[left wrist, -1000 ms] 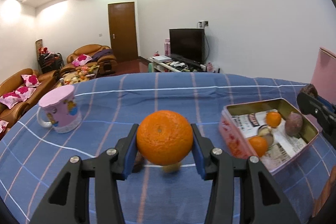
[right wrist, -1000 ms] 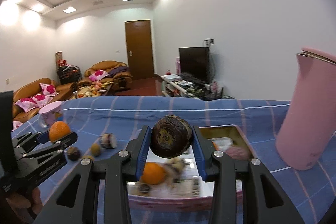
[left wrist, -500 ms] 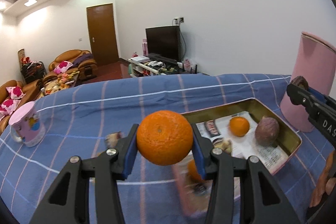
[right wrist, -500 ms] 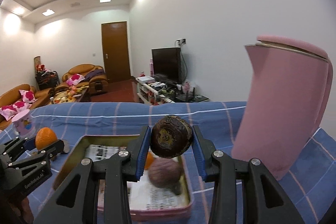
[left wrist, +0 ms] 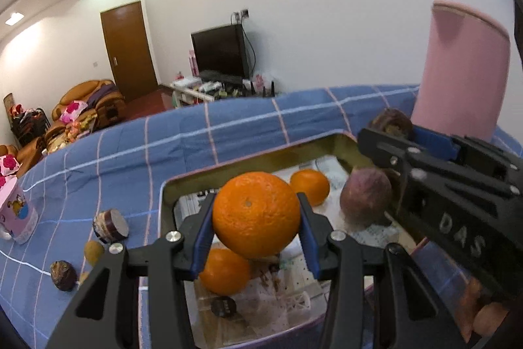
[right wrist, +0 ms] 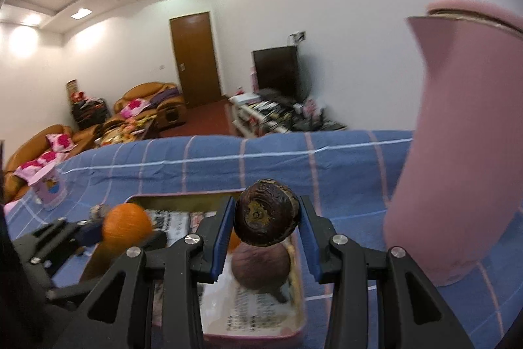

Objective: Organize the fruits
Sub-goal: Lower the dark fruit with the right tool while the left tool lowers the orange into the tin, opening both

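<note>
Over the last second both grippers travelled from open tablecloth to above the tin tray [left wrist: 248,164]; left gripper [left wrist: 256,233] was clamped on an orange [left wrist: 256,218], right gripper [right wrist: 266,239] on a dark wrinkled fruit [right wrist: 266,211], so both releases looked imminent. Only the left view showed three small fruits [left wrist: 63,275] remaining on the cloth; only the right showed the purple fruit [right wrist: 261,267] directly beneath its load.

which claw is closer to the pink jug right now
Right. The right claw, shut on a dark fruit, sits just beside the pink jug. The left claw, holding an orange, is farther across the tin.
</note>
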`<state>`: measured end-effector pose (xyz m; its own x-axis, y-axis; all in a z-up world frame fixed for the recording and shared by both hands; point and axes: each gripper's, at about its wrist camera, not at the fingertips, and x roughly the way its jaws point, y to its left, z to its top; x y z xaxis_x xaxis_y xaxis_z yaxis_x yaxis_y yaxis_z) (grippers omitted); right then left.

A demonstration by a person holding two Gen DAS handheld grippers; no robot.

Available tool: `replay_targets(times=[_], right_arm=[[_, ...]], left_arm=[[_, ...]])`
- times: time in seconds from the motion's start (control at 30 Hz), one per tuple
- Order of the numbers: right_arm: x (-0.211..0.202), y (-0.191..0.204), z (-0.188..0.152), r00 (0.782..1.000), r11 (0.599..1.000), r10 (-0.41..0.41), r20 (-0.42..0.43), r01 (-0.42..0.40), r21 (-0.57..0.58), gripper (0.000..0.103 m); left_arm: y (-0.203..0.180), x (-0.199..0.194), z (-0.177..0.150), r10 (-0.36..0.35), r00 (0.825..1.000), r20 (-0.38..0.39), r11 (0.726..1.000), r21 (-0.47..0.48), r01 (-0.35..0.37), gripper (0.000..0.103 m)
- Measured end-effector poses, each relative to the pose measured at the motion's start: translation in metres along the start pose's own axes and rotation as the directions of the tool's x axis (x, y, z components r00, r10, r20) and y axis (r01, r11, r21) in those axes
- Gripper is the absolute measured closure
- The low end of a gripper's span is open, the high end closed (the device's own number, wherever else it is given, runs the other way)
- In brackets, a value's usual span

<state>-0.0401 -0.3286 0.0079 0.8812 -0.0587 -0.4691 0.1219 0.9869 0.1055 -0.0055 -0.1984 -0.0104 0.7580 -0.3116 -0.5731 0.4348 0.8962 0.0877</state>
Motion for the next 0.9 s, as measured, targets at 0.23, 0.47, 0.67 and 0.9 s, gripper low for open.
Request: replay_targets(times=[0.23,0.47,0.67,0.9], right_arm=[[0.016,0.022,-0.007,0.995,0.996,0.063,-0.071,-0.067,-0.064,0.061],[0.020,0.025,-0.010,0.988,0.992,0.109,-0.106,-0.115,-0.047,0.061],[0.018,0.022,-0.010,0.984,0.989,0.147,-0.098,-0.148,-0.008,0.039],[-0.007,0.008,-0.001,0.998,0.999,0.028,0.054,-0.030,0.037,0.028]], left_arm=[[-0.003,0.002,-0.003,-0.015,0.999,-0.033,1.000,0.009,0.015,0.055],[-0.003,0.006,-0.001,-0.006,0.999,-0.046,1.000,0.008,0.006,0.054],[-0.005,-0.003,0.000,0.017,1.000,0.006,0.999,0.030,-0.017,0.025],[-0.006,-0.032,-0.001,0.091,0.979,0.183,0.994,0.041,-0.101,0.000]])
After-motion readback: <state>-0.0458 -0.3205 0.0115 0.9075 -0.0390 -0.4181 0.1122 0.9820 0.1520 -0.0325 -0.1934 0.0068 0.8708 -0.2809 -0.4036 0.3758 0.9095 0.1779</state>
